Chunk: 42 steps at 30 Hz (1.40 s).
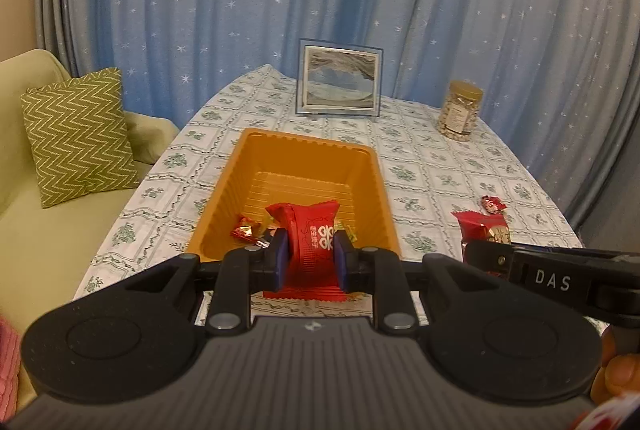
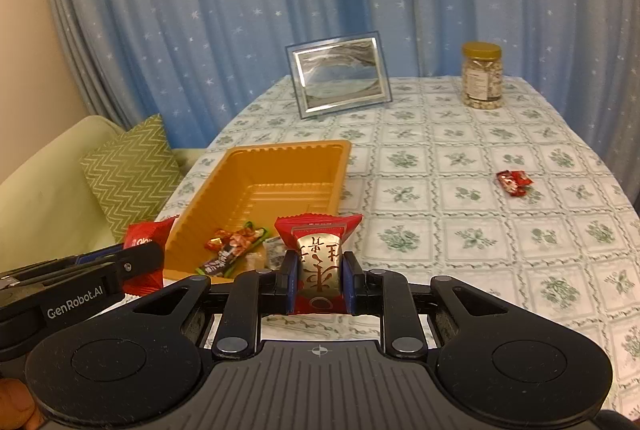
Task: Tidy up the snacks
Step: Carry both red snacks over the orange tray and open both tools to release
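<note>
1. Over the desk point(image 2: 460, 158), near edge: left tongs point(image 1: 310, 258) pinch a red snack packet point(image 1: 308, 242) with white characters, held above the near end of the orange tray point(image 1: 304, 154). The packet's bottom edge is cut off behind the tongs body.
2. Right tongs point(image 2: 319, 280) pinch a red-and-gold snack packet point(image 2: 318, 254), just right of the tray's near corner. Gold face text is readable as characters only; its lower part is hidden between the pads.
3. Tray contents: a few small wrapped candies point(image 2: 232, 242) at the near end, one dark wrapper and one green-edged. In the left view they are mostly hidden behind the held packet and pads, so no count is possible.
4. One loose red candy point(image 2: 514, 182) lies on the desk, well right of the tray.
5. Each view catches the other tongs side-on at the frame edge, packet partly blocked by the black arm.
6. Far end of the desk: picture frame point(image 2: 338, 76) upright, jar point(image 2: 482, 76) with gold lid; label too small to read.
7. Green zigzag cushion point(image 1: 78, 134) on the sofa, left. Fingers at the lower frame corners are cut off and blurred.
</note>
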### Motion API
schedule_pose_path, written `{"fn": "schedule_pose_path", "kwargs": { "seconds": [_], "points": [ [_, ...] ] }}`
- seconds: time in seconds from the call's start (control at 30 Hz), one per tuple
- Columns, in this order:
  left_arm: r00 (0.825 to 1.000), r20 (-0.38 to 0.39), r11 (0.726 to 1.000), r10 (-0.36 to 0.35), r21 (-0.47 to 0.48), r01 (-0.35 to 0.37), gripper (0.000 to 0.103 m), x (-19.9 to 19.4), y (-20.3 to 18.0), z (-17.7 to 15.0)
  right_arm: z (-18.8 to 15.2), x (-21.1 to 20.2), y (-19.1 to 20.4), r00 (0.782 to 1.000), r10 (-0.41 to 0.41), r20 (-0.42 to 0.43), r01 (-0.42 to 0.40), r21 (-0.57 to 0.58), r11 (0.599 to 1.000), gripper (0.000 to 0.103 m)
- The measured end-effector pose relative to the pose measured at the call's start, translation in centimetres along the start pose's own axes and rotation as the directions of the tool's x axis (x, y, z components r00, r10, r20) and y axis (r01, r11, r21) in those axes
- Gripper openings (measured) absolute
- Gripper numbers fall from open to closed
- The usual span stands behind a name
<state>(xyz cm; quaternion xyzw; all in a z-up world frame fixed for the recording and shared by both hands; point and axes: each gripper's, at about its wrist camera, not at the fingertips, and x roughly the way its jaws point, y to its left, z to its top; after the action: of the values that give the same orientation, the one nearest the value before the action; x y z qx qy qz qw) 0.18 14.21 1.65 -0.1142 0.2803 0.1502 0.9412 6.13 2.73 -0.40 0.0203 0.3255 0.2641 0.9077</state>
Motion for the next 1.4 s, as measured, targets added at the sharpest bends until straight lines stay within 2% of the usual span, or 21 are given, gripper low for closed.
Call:
{"fn": "schedule_pose_path", "kwargs": {
  "seconds": [0.37,0.73,1.17,1.23,1.27,1.3,1.4],
  "points": [
    [1.000,-0.013,0.999,0.024,-0.039,-0.024,0.022,2.3,2.0,0.8,1.1,3.5,1.2,0.999,0.023,-0.029,-0.024,-0.040,0.999,0.023],
    [0.998,-0.042,0.997,0.041,-0.059,-0.043,0.022,6.7,3.6,2.0,2.8,8.9,1.3,0.997,0.036,-0.069,-0.039,-0.054,0.998,0.023],
    [0.997,-0.065,0.998,0.049,-0.033,-0.052,0.022,12.0,3.8,3.2,4.0,13.3,-0.2,0.995,0.042,-0.096,-0.044,-0.022,0.999,0.023],
    [0.998,-0.059,0.999,0.039,-0.032,-0.041,0.025,12.5,3.9,3.1,4.0,13.5,-0.3,0.994,0.041,-0.099,-0.043,-0.018,0.999,0.023],
    [0.997,-0.058,0.999,0.043,-0.030,-0.045,0.036,12.7,3.8,3.0,4.0,13.6,-0.4,0.994,0.042,-0.101,-0.044,-0.017,0.999,0.023],
    [0.998,-0.056,0.999,0.040,-0.031,-0.042,0.039,12.7,3.9,2.9,4.0,13.7,-0.4,0.994,0.042,-0.102,-0.043,-0.016,0.999,0.023],
    [0.997,-0.059,0.999,0.042,-0.032,-0.044,0.039,12.3,4.1,2.5,3.8,13.7,-0.6,0.994,0.041,-0.105,-0.043,-0.009,0.999,0.023]
  ]
}}
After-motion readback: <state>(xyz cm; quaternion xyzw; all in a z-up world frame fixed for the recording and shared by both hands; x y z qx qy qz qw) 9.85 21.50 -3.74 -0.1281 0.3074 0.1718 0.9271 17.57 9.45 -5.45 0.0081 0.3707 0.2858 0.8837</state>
